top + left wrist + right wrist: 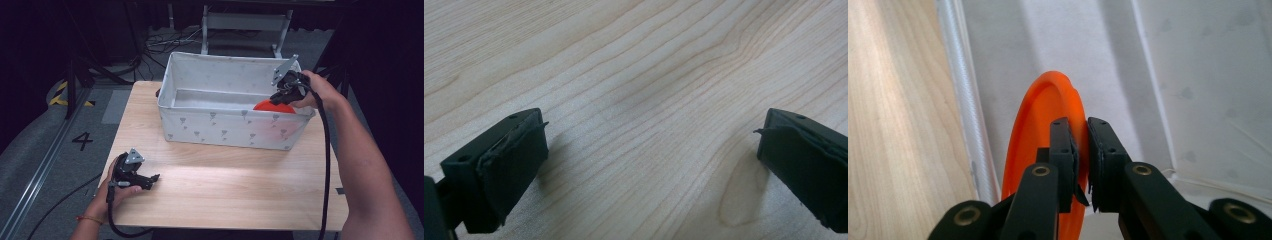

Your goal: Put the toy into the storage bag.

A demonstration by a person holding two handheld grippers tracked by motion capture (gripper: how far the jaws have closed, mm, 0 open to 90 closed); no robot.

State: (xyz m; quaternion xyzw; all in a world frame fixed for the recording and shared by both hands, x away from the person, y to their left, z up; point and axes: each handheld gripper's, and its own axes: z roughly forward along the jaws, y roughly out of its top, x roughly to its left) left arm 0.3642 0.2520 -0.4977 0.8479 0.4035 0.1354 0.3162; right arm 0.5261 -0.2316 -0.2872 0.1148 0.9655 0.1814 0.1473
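Right gripper view: the right gripper (1082, 165) has its jaws closed on the rim of an orange plate (1038, 140), one jaw on each face, the plate held on edge inside a white fabric bin (1198, 75). The bin's rolled rim runs just to the left of the plate, with the wooden counter (898, 125) beyond it. The high view places this at the bin's near right corner, where the plate (274, 106) peeks above the front wall (235, 127) and glows faintly through the cloth; the right hand (312, 90) hides much of the gripper there. The left gripper view gives bare wood grain between two jaws spread wide with nothing in them. From above, the left gripper (150, 180) rests on the counter's near left part, well apart from the bin, held by the left hand (117, 192)
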